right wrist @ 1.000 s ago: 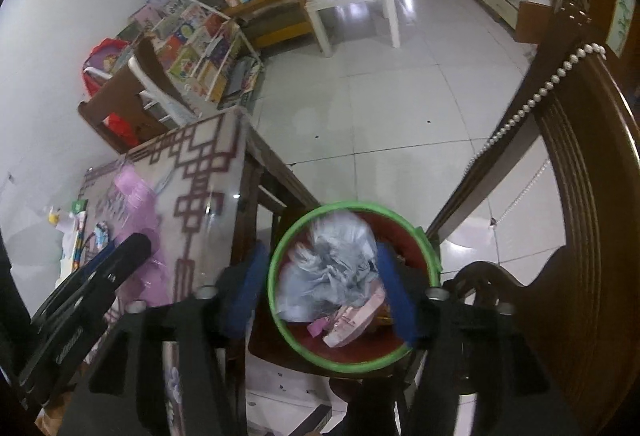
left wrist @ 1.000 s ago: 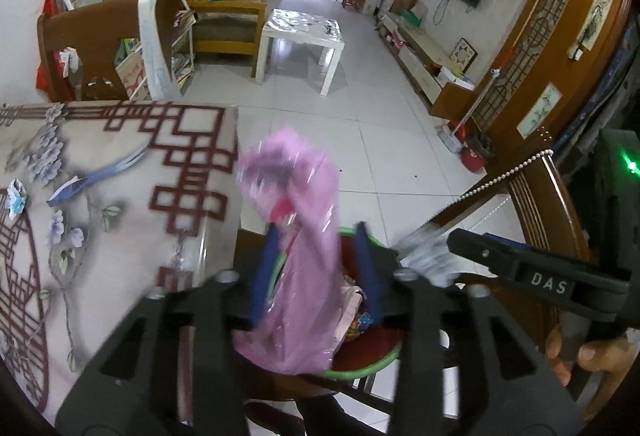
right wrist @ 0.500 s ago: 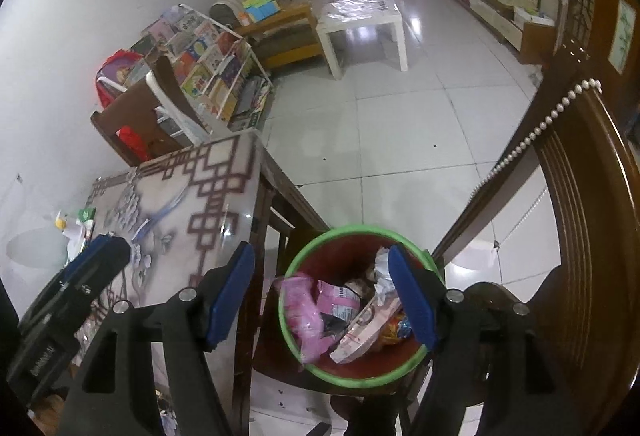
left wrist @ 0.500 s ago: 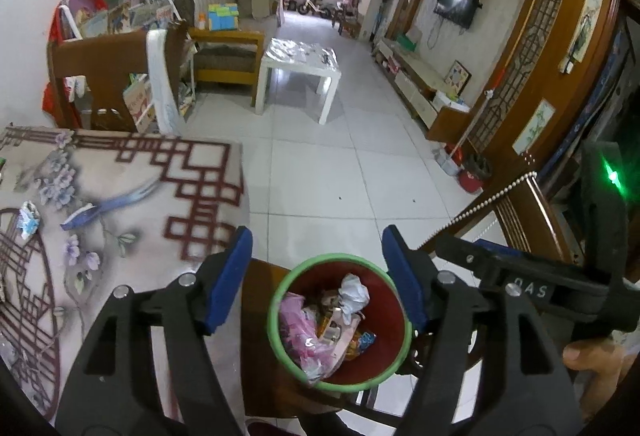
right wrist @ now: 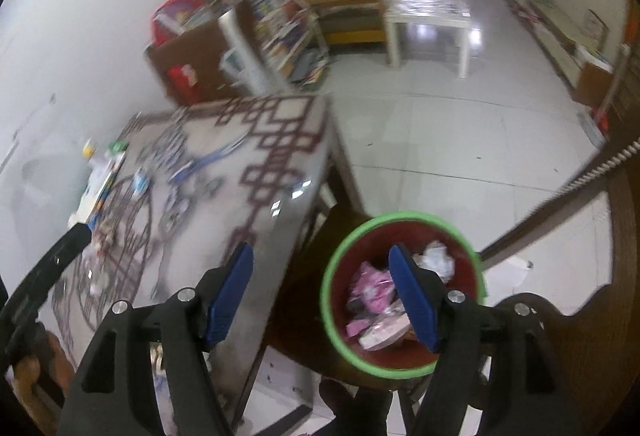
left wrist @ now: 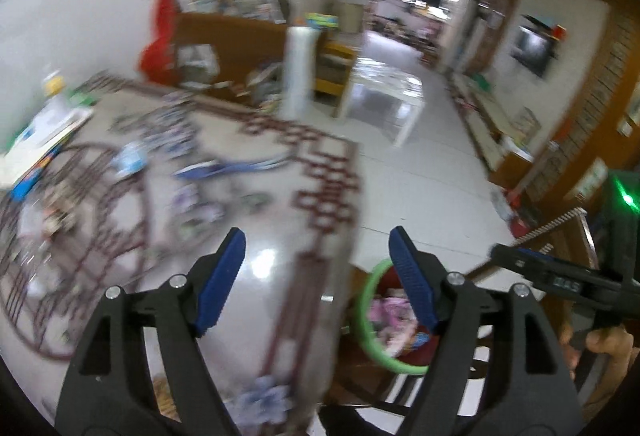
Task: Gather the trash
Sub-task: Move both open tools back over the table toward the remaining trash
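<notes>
The red trash bin with a green rim (right wrist: 329, 300) stands on a wooden chair beside the patterned table (right wrist: 276, 171). A pink plastic bag (right wrist: 368, 286) and crumpled white paper (right wrist: 436, 258) lie inside it. My right gripper (right wrist: 320, 248) is open and holds nothing, spanning the table edge and the bin's left side. My left gripper (left wrist: 315, 236) hovers over the table (left wrist: 260, 268); its jaws are opening with nothing between them. The bin (left wrist: 366, 300) sits at its right finger. A small blue-white wrapper (left wrist: 130, 159) and other scraps (left wrist: 56, 220) lie on the table.
Boxes and papers (left wrist: 48, 123) sit at the table's far left edge. A chair back with a bead string (right wrist: 600, 163) rises right of the bin. A chair draped in white cloth (left wrist: 298, 67), a bookshelf (right wrist: 280, 19) and a white coffee table (right wrist: 424, 11) stand beyond.
The left gripper let the pink bag fall into the bin and the right gripper dropped the crumpled paper there. Both jaws widened, and both grippers swung left toward the table.
</notes>
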A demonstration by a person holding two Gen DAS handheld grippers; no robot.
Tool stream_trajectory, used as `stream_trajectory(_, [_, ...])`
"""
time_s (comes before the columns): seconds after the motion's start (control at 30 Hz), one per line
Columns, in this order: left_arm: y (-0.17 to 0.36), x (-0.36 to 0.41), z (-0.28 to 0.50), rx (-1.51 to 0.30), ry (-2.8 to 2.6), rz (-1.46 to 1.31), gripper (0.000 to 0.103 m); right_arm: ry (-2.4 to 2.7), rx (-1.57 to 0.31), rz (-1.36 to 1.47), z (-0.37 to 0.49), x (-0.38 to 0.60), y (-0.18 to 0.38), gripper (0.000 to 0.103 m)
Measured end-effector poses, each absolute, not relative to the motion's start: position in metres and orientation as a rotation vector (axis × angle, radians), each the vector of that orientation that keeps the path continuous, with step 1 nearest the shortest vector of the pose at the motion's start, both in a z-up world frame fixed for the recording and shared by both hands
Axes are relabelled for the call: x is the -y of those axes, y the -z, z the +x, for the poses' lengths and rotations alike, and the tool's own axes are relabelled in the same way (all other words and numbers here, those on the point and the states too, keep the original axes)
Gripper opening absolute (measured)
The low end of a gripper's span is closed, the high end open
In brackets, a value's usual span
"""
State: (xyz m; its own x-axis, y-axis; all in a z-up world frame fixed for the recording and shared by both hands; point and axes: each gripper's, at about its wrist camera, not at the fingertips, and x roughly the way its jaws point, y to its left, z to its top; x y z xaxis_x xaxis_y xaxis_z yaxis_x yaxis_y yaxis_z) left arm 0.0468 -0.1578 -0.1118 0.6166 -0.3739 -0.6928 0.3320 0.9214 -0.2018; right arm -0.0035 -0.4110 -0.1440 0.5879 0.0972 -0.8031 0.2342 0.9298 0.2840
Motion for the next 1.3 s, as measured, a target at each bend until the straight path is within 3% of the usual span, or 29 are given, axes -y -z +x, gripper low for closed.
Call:
stream_trajectory(0.4, [0.129, 0.029, 0.016, -0.837, 0.089, -0.185, 0.071, -0.216, -1.077, 0.201, 0.017, 0.291, 0.168, 0.069])
stream_trajectory(0.87, [0.131, -0.029, 0.005, -0.821, -0.029, -0.232, 0.072, -0.504, -1.259, -0.056, 0.021, 0.168, 0.222, 0.069])
stream_trajectory(0.97, [0.134, -0.037, 0.006, -0.826, -0.042, -0.241, 0.072, -0.560, -1.299, -0.143, 0.026, 0.145, 0.237, 0.077])
stream_trajectory(1.3, [0.145, -0.075, 0.027, -0.844, -0.105, -0.259, 0.072, -0.700, -1.343, -0.384, 0.033, 0.062, 0.280, 0.075])
